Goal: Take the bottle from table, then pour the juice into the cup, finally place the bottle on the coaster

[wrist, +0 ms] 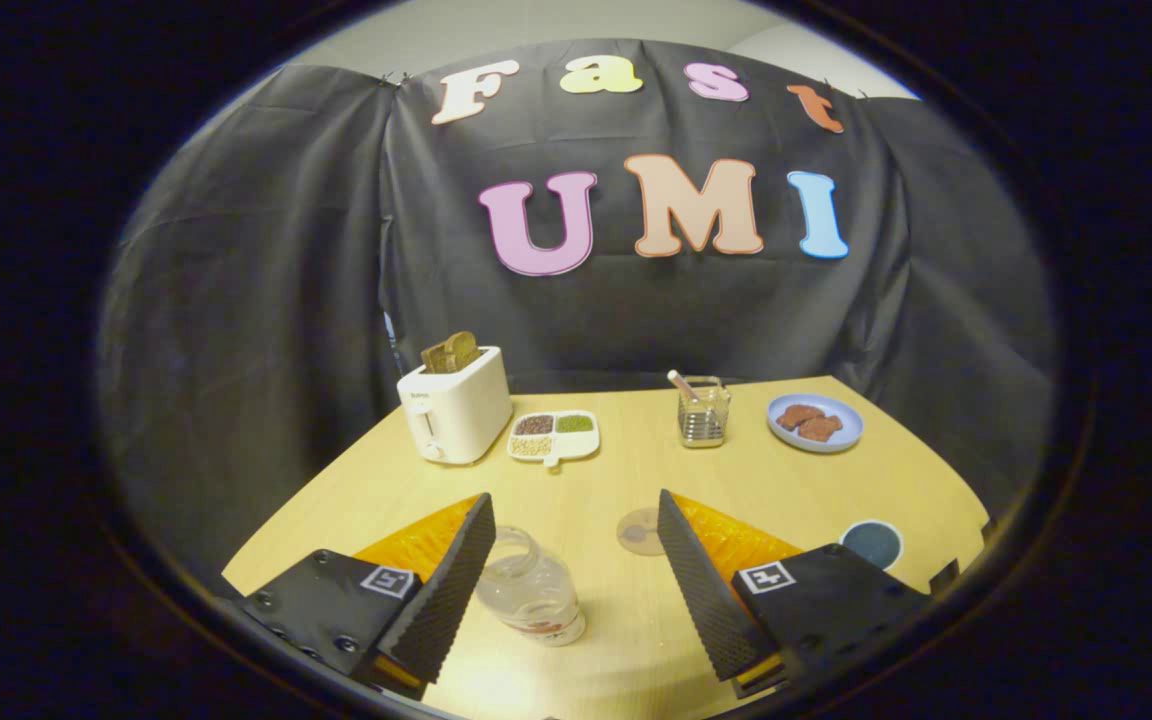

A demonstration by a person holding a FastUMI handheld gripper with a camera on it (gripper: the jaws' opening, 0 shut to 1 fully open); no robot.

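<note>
Hand-held gripper (576, 570) — fingers wide apart, clamped on nothing. Bottle (530, 590) upright between them, beside the left finger, near the desk's (616, 480) front edge — coaster (872, 543) at right edge.

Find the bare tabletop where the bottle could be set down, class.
Bare: between the open gripper and the divided dish; also between plate and dark coaster. Crowded: the back row from toaster to glass.

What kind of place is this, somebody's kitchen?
Probably a staged breakfast table in a cloth-walled booth, not a real kitchen: a toaster holding bread, a plate of food, and a bottle between the open tongs.
</note>
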